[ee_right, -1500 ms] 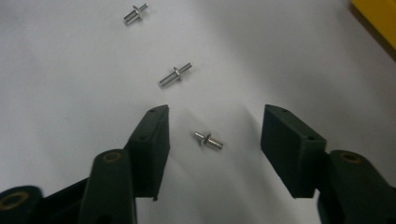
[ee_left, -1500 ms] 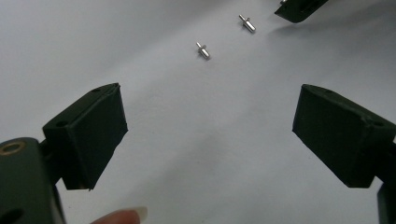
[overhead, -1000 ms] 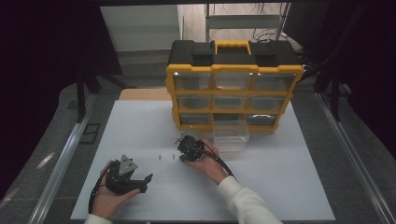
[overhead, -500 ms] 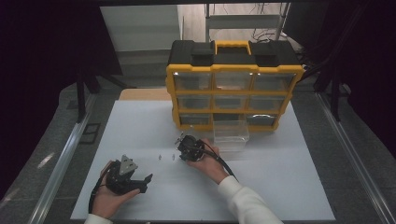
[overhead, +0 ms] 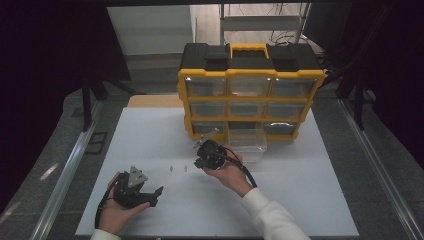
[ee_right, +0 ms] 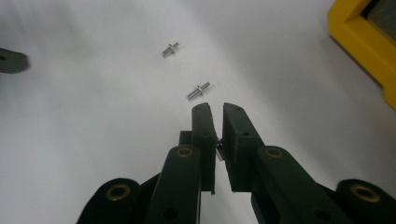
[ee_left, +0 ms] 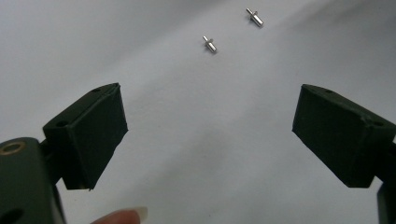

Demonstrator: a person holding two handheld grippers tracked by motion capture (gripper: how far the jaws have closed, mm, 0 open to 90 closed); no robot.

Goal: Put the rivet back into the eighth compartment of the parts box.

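My right tongs [ee_right: 215, 112] have just been closing and clamp a small silver metal pin [ee_right: 218, 150]; two more pins [ee_right: 198, 91] lie on the white table [ee_right: 93, 140] at eleven o'clock. My left tongs [ee_left: 210, 135] stand wide apart.

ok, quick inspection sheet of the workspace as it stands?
surface: white sheet, clean and flat.
job's things: loose pins lying on the sheet; a third pin in the right gripper; organizer at the back, its bottom-middle drawer pulled out.
clutter: nothing seen.
grippers: left gripper open, nothing between its fingers, low over the sheet. Right gripper has just been closing and pinches the third pin.
cables: right cable runs back along the forearm; left cable loops by the hand; neither lies on the pins.
surroundings: metal rails along the table's sides, dark beyond.
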